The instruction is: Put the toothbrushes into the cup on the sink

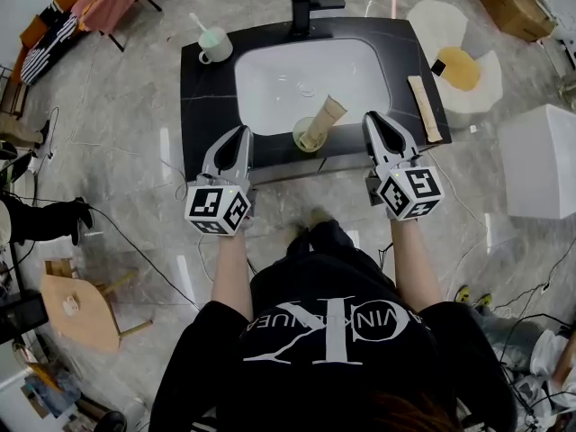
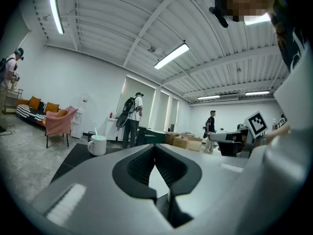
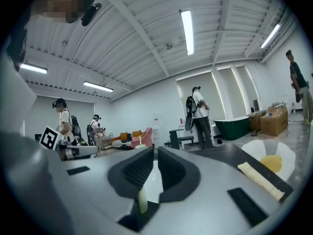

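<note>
A white mug (image 1: 215, 47) stands at the far left corner of the black sink counter (image 1: 202, 88), with a white toothbrush (image 1: 197, 22) upright in it. A pale green cup (image 1: 305, 138) at the basin's front rim holds a leaning cream tube (image 1: 323, 119). A long beige item (image 1: 425, 107) lies on the counter's right side. My left gripper (image 1: 239, 137) hovers over the front left edge, shut and empty; its tips meet in the left gripper view (image 2: 155, 148). My right gripper (image 1: 374, 122) hovers over the front right edge, its jaws a narrow slit apart with nothing between them (image 3: 155, 153).
A black faucet (image 1: 310, 7) rises behind the white basin (image 1: 306, 75). An egg-shaped rug (image 1: 459, 66) and a white block (image 1: 540, 160) lie to the right. Cables run over the floor at left, by a wooden stool (image 1: 85, 309). Several people stand in the background.
</note>
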`<control>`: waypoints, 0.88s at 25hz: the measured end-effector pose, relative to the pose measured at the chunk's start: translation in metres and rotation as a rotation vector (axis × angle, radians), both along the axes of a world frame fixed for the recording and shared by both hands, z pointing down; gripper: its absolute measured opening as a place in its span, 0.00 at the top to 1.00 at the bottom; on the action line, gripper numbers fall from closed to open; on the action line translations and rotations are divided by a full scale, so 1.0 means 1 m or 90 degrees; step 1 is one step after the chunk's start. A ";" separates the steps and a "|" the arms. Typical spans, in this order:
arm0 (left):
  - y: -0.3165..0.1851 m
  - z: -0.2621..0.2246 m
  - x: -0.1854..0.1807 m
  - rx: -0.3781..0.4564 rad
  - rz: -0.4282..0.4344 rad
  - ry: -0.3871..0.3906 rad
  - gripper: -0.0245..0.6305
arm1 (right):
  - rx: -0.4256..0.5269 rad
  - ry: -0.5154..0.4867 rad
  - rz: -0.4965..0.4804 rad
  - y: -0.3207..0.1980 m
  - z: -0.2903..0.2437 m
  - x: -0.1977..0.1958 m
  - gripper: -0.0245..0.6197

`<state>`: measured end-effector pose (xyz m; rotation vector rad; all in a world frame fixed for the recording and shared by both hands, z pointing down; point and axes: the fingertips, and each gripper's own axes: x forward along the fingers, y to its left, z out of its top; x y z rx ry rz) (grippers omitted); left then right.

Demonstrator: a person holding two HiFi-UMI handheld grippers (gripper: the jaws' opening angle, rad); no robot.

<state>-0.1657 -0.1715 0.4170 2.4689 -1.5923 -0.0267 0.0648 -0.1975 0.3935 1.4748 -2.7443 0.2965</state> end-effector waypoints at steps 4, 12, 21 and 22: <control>-0.003 -0.005 0.001 0.008 0.000 0.003 0.94 | 0.006 0.000 0.005 -0.002 -0.005 0.004 0.91; -0.011 -0.016 0.004 0.024 0.001 0.009 0.94 | 0.021 0.004 0.008 -0.006 -0.016 0.009 0.91; -0.022 -0.024 0.016 0.035 0.010 0.016 0.94 | 0.025 0.002 0.027 -0.009 -0.018 0.028 0.91; -0.024 -0.024 0.019 0.036 0.014 0.018 0.94 | 0.024 0.002 0.031 -0.010 -0.018 0.032 0.91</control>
